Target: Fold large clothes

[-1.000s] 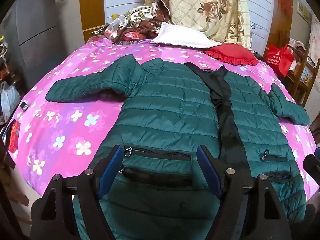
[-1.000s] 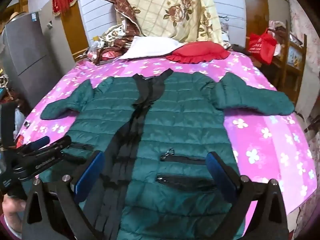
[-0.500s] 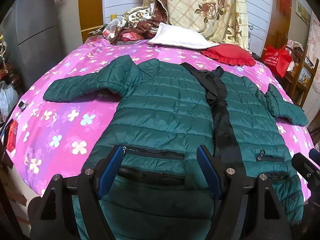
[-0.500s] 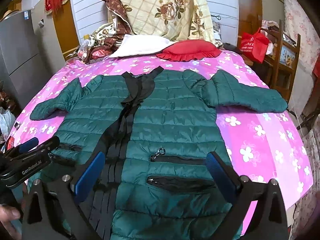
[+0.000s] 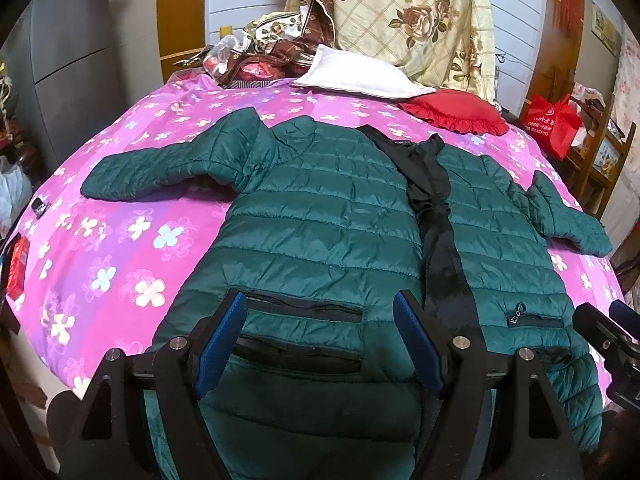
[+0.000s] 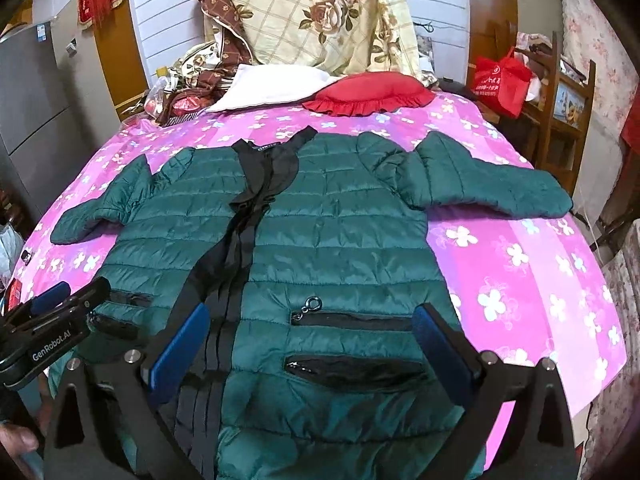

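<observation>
Hovering over the hem of the green puffer jacket, spread flat, front up, on the pink bed, left tool and right tool both gape wide, gripping nothing. Best start: pinch one sleeve near its cuff, fold it across the chest, keeping the slippery quilting flat.

Bedspread: bare pink strip lay at 3 o'clock of the jacket, below its outstretched sleeve; another bare patch at 9 o'clock, under the other sleeve. At 12 o'clock, beyond the collar, a red cushion, white pillow and heaped floral bedding blocked passage. A red bag stood off the bed at 2 o'clock.
</observation>
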Available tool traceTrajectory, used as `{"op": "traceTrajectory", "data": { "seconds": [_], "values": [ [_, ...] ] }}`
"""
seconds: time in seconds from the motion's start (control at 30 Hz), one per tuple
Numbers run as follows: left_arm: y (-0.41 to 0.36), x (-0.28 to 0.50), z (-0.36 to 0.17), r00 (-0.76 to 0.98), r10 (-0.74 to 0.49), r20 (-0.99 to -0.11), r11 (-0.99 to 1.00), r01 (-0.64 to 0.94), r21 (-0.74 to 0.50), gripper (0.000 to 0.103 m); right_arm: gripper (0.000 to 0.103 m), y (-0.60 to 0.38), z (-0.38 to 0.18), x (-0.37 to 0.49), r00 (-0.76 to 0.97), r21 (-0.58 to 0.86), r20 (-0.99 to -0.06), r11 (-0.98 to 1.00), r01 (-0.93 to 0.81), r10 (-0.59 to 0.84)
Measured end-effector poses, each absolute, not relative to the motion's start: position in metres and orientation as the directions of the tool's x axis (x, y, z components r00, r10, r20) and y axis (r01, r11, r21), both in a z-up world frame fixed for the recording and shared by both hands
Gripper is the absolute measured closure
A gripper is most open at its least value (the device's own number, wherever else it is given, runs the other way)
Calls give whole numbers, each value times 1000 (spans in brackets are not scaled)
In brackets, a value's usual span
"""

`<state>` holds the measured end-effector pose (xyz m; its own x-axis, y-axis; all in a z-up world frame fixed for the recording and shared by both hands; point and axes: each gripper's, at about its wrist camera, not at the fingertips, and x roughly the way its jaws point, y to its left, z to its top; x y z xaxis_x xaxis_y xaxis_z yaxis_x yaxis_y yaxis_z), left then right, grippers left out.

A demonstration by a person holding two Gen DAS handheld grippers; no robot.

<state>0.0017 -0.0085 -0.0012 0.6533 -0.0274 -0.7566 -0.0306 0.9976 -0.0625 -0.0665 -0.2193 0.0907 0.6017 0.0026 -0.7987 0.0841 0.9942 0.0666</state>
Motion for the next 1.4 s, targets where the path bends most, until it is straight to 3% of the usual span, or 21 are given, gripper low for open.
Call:
{"op": "traceTrajectory", "data": {
  "seconds": [1.4],
  "values": [
    [-4,12,-7,644,-31,-765,994,-57,-89,47,0,-213,82,-39,578,37,-816,996,78,-15]
  ]
}}
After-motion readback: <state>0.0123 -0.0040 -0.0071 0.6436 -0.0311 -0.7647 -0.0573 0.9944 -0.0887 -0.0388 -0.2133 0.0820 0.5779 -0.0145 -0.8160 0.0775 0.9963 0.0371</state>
